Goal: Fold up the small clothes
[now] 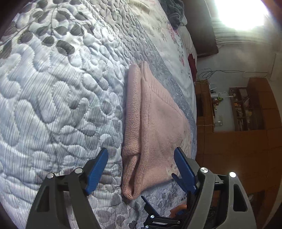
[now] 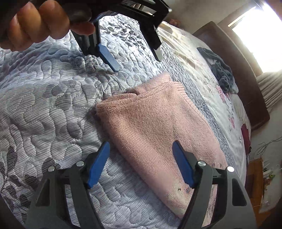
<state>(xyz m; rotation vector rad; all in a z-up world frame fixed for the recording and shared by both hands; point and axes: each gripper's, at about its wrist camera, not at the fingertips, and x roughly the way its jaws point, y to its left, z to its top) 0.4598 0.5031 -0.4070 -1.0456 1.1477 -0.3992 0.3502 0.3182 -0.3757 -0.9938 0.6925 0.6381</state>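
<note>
A pink knitted sweater (image 1: 155, 123) (image 2: 158, 126) lies folded into a flat rectangle on the grey leaf-patterned quilt (image 1: 52, 88) (image 2: 44, 105), near the bed's right edge. My left gripper (image 1: 141, 149) hovers open over the sweater's near end, its blue fingers (image 1: 97, 169) on either side of the folded edge and holding nothing. My right gripper (image 2: 141, 143) is open too, above the sweater's near half, empty. In the right wrist view the left gripper (image 2: 137, 64) hangs open above the far end, held by a hand (image 2: 40, 22).
A crumpled blue-grey garment (image 2: 222, 74) (image 1: 174, 14) lies near the dark wooden headboard (image 2: 246, 88). The bed's edge drops to an orange-brown floor (image 1: 238, 149), with wooden shelves (image 1: 246, 109) against the wall. A bright window (image 1: 241, 12) glares at the top right.
</note>
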